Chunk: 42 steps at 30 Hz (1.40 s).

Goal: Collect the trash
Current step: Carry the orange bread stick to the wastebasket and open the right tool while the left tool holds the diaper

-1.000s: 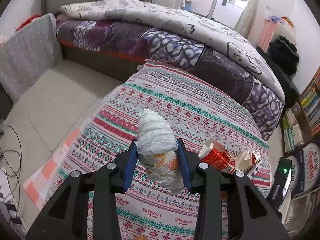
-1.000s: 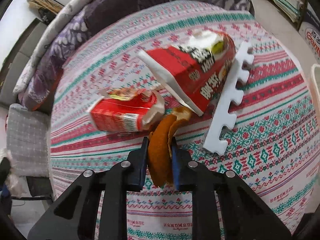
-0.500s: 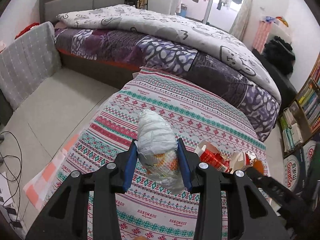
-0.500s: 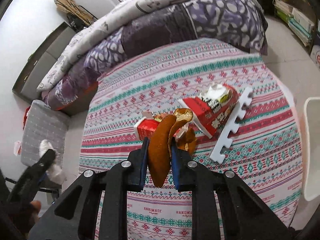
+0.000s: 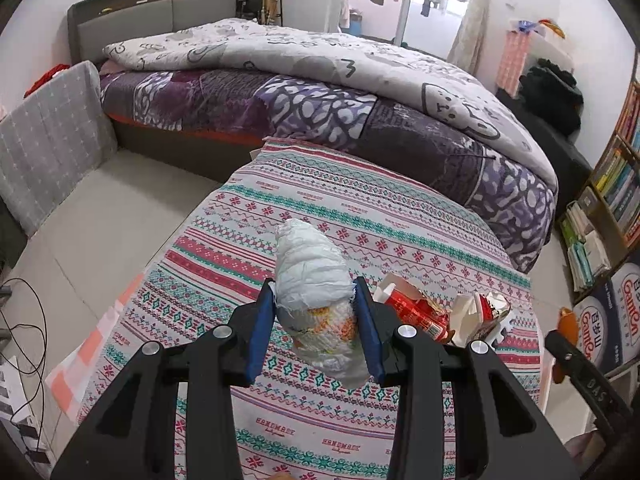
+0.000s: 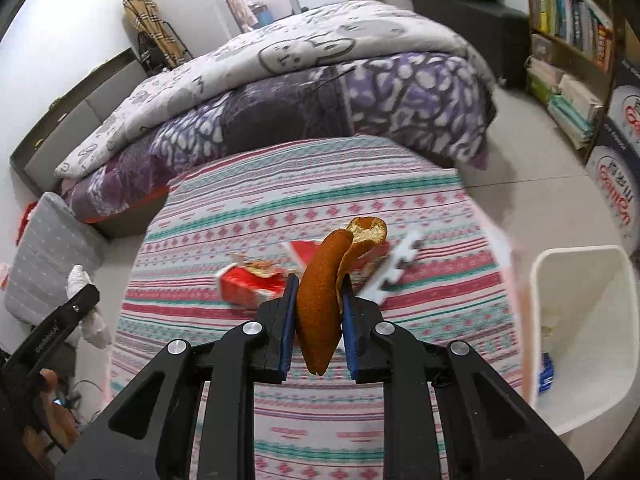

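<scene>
My left gripper (image 5: pixel 316 320) is shut on a crumpled white tissue wad (image 5: pixel 316 280) and holds it above the patterned tablecloth (image 5: pixel 320 216). My right gripper (image 6: pixel 318 320) is shut on an orange peel (image 6: pixel 324 300) and holds it above the table. Two torn red cartons (image 6: pixel 248 284) (image 5: pixel 416 312) lie on the cloth. A white foam strip (image 6: pixel 396 268) lies beside them. A white bin (image 6: pixel 588 328) stands on the floor to the right of the table. The right gripper with the peel shows at the right edge of the left wrist view (image 5: pixel 568 328).
A bed with a purple and white duvet (image 5: pixel 360 92) lies beyond the table. A bookshelf (image 6: pixel 568 32) and boxes (image 5: pixel 608 320) stand at the right. A grey cushion (image 5: pixel 48 140) leans at the left. Cables (image 5: pixel 24 340) lie on the floor.
Both grippers have lifted up and drawn back from the table with their loads. The right view has swung right, and the white bin has come into view.
</scene>
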Each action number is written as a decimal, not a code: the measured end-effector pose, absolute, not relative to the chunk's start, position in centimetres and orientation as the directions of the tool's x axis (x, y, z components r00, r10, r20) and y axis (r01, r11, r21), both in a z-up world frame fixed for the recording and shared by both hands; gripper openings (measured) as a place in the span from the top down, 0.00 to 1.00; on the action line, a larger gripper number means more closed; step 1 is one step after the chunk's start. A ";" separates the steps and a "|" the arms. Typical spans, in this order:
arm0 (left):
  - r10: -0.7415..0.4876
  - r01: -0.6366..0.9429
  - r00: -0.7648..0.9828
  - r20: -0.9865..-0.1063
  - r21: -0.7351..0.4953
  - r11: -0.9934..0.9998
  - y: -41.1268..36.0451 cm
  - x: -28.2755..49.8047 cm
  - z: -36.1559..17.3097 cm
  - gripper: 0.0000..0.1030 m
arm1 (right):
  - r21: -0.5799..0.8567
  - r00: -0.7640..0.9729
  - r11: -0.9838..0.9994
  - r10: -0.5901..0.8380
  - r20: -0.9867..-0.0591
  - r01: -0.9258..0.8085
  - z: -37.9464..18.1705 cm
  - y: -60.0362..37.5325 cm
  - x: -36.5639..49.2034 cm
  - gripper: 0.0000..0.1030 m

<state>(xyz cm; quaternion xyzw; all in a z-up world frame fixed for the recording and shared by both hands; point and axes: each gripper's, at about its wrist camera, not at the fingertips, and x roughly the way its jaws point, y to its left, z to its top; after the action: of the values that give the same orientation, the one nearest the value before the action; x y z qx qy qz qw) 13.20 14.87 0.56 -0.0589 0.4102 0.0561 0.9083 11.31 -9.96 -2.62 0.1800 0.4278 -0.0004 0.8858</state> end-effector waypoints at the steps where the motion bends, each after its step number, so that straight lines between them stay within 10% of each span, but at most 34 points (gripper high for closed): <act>1: 0.054 -0.147 0.657 -0.752 -0.058 0.987 14.6 13.2 0.5 0.62 | 0.311 0.638 0.936 0.140 -0.758 0.165 -2.7 -10.6 11.1 0.81; 42: -0.081 0.162 0.719 -0.690 0.054 0.985 -3.5 9.8 0.4 0.62 | 0.231 0.669 0.866 -0.149 -0.728 0.444 -2.9 -26.3 4.0 0.81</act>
<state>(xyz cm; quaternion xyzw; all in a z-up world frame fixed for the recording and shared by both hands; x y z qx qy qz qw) 9.77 -3.52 0.37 0.0554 0.3689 -0.0657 0.9255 4.02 -26.29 -2.91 0.1987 0.3714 -0.1663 0.8916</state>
